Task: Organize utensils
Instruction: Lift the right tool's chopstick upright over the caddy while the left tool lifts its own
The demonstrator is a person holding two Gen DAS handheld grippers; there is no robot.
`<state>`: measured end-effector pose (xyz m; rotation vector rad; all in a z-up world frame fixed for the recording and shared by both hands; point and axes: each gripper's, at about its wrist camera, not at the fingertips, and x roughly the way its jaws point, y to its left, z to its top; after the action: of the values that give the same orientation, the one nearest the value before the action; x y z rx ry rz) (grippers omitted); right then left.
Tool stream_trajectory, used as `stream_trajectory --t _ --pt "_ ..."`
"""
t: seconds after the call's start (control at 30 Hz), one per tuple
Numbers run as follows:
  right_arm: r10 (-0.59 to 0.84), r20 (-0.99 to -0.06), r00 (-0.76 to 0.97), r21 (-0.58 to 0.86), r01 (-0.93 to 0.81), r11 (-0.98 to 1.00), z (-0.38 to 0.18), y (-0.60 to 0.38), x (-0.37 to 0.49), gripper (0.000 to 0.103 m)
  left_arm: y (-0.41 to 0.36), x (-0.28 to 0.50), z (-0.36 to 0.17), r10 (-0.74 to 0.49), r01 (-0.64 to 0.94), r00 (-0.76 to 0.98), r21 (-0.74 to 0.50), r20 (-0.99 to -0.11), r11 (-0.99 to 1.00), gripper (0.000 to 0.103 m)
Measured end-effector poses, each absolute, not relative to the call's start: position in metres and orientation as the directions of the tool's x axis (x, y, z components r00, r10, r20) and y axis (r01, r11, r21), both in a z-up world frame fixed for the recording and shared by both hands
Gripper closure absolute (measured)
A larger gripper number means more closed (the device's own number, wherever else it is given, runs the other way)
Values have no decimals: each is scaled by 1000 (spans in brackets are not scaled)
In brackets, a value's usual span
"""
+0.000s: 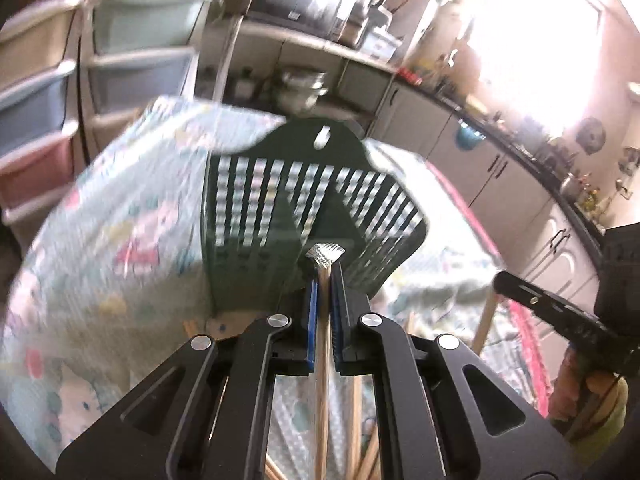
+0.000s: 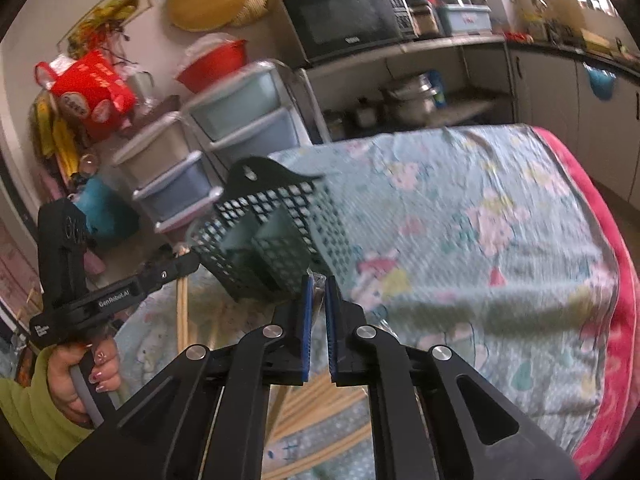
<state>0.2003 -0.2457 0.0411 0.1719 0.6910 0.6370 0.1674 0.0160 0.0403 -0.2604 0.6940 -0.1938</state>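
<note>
Left gripper (image 1: 325, 276) clamped on one wooden chopstick (image 1: 322, 380); its patterned metal end cap pokes out past the blue pads (image 1: 313, 320), centre of the left wrist frame. Right gripper (image 2: 316, 292) nearly closed, pinching something thin in clear wrap (image 2: 319, 286) between its pads; can't tell what's inside. Dark green mesh utensil basket (image 1: 304, 196) sits just beyond the left fingertips, centre frame, on the patterned light-blue tablecloth (image 1: 120, 220). More chopsticks (image 2: 320, 404) lie loose on the cloth, lower centre of the right wrist frame, under the jaws. Person's hand (image 2: 84, 372) on the left gripper's handle, lower left.
</note>
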Motion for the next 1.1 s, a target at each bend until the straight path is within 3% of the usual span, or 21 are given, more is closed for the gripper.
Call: stream_trajectory --t 0.6,1.1 --pt "631 -418 654 208 -607 767 117 -219 181 98 24 165 118 -255 151 860 -257 -442 954 100" --pt "668 -289 686 195 -641 742 175 -203 194 98 40 185 176 -172 104 933 -219 -317 970 100"
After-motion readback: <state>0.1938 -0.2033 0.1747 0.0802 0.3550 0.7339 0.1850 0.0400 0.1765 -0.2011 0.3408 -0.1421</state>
